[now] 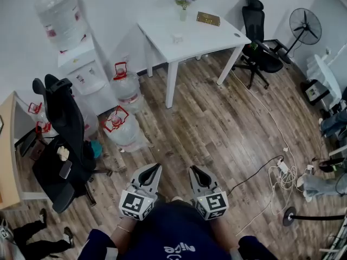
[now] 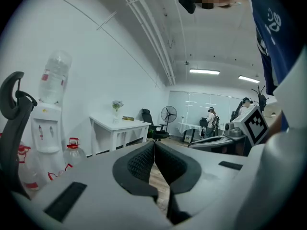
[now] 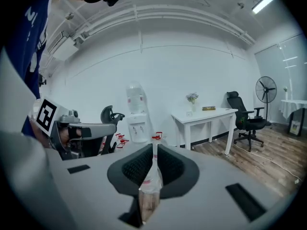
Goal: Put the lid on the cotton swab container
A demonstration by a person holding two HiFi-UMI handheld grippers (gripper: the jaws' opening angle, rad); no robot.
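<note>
Cotton swab container (image 1: 177, 38), judged to be the small white thing on the table (image 1: 217, 39) far ahead of both grippers, is not yet reached, so the left gripper (image 1: 156, 167) and right gripper (image 1: 194, 170) are held closed and empty.

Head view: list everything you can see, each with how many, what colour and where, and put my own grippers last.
table: one, white, far centre
vase: one, white, purple flowers, table's back edge
box: one, gold-brown, on table right of vase
small object: one, white, mid-table, too small to identify
chairs: two, black, near left and right of table
dispenser: one, white, bottle on top, left wall
jugs: at least two, clear with red caps, floor by dispenser
fan: one, black, far right
cables: white and black, floor at right
desk: one, wooden, left edge
left gripper: grey, jaws shut, empty
right gripper: grey, jaws all but shut, empty
</note>
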